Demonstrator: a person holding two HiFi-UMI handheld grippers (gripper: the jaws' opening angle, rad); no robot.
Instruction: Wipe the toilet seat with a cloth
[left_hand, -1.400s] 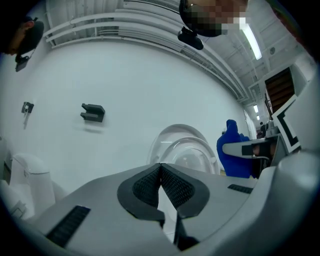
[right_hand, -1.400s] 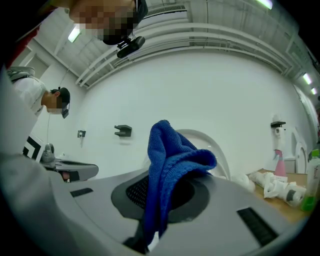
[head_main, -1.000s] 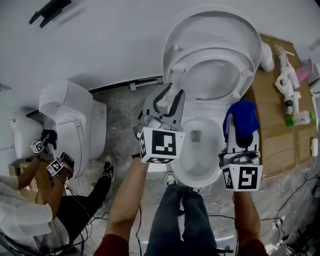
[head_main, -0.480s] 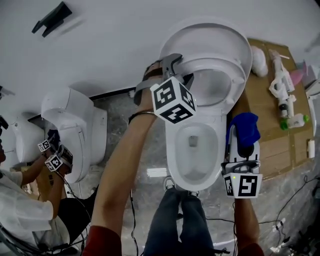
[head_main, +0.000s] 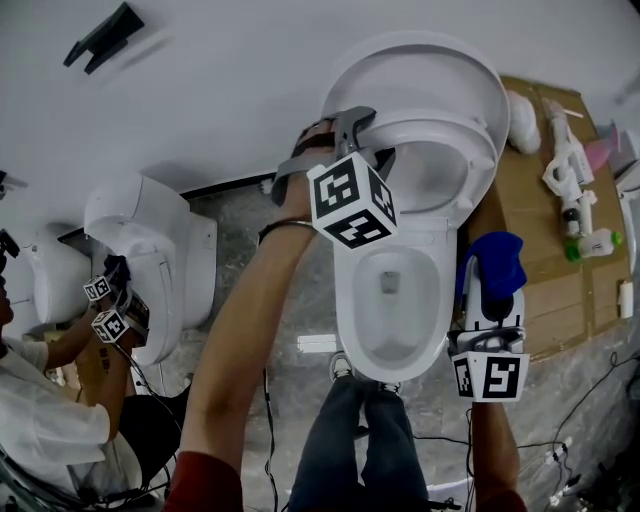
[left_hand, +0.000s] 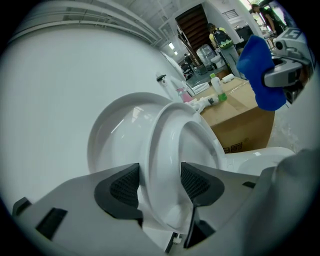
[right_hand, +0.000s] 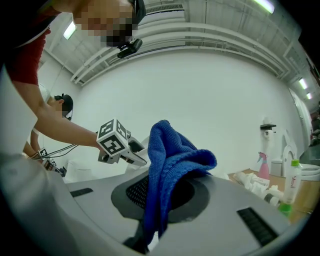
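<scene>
left gripper (head_main: 368, 138) is up at the raised toilet seat (head_main: 440, 130), at the seat's left edge in the head view. in the left gripper view its jaws are spread wide and have just been opening, with the rim of the seat (left_hand: 165, 150) standing between the two pads (left_hand: 122, 186). the pads sit just beside the rim and we can't tell if either touches it. the lid (head_main: 420, 80) stands open behind the seat, against the white wall. the bowl (head_main: 390, 300) is uncovered below. right gripper (head_main: 488, 295) hangs at the right side of the bowl, well apart from the seat. its jaws are pinched on a blue cloth (head_main: 492, 260). in the right gripper view the cloth (right_hand: 170, 160) bunches up out of the closed jaws and flops over to the right. the cloth touches no part of the toilet. a cardboard box (head_main: 545, 280) sits right of the toilet with spray bottles (head_main: 570, 170) on it. at far left another person (head_main: 60, 430) works with grippers on a second toilet (head_main: 150, 260).
</scene>
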